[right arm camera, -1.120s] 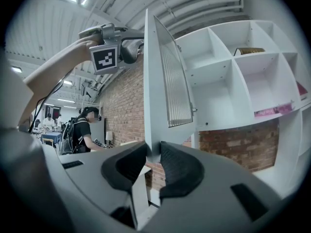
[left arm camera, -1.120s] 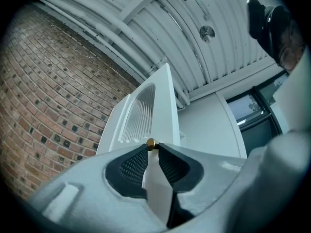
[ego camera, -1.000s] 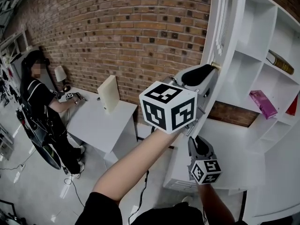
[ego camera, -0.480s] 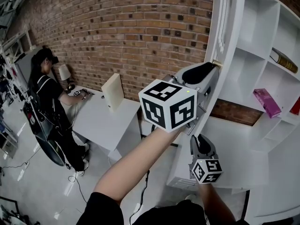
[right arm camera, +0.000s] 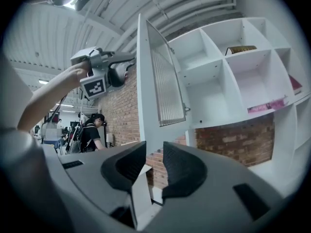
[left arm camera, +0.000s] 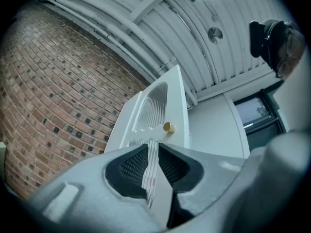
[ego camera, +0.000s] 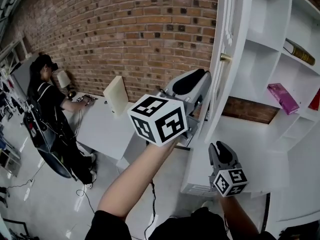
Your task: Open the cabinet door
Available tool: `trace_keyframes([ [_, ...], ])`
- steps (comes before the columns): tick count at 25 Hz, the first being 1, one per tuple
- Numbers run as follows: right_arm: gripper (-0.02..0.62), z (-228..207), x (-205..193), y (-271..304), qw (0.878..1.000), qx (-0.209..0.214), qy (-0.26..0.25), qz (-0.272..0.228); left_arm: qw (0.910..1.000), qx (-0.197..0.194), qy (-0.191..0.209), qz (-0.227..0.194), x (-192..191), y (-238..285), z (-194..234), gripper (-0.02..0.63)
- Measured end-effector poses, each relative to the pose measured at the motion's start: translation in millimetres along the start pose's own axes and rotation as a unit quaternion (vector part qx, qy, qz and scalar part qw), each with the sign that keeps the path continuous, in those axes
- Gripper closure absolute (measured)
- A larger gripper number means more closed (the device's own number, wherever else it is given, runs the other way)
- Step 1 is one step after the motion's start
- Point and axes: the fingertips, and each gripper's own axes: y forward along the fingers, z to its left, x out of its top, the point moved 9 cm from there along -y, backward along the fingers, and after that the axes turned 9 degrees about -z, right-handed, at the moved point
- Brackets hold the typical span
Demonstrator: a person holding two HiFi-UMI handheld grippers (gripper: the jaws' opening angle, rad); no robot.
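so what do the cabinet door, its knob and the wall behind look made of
Cabinet door: looks like white painted wood or board, smooth, no grain showing.
Its inset panel: ribbed and greyish, probably reeded glass or plastic.
Knob: small, shiny gold, likely brass-look metal.
Wall: bare red-brown brick with pale mortar joints, rough and matte.

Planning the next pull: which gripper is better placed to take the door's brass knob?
Left, probably. The left gripper is raised just below the brass knob on the cabinet door, jaws aimed at it; the right gripper hangs well lower.
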Motion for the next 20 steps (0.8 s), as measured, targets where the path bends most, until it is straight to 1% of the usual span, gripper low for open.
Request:
trace_keyframes([
  [5,0.506,-26.1,6.6,-36.6,0.999,-0.024,-0.007,0.022,0.9996,0.027,-0.01,-0.005,-24.0,-48.2,0.3,0.532],
  [9,0.506,-59.7,14.1,-75.9,0.998,-0.052,-0.014,0.034,0.999,0.043,-0.003,0.012,-50.0,-76.1,-16.1,0.546],
  [12,0.508,-85.6,17.4,-108.0,0.997,-0.067,-0.013,0.043,0.9982,0.056,0.014,0.014,-63.6,-92.5,-35.4,0.562],
  [14,0.509,-103.7,16.5,-129.5,0.996,-0.075,-0.009,0.048,0.998,0.058,0.017,0.019,-77.1,-100.8,-52.5,0.571],
  [17,0.511,-134.4,17.3,-162.7,0.995,-0.092,-0.004,0.048,0.998,0.055,0.007,0.031,-104.9,-106.7,-82.4,0.577],
  [20,0.514,-170.8,22.5,-194.7,0.993,-0.106,-0.002,0.049,0.9972,0.064,-0.007,0.038,-138.8,-106.8,-111.3,0.583],
])
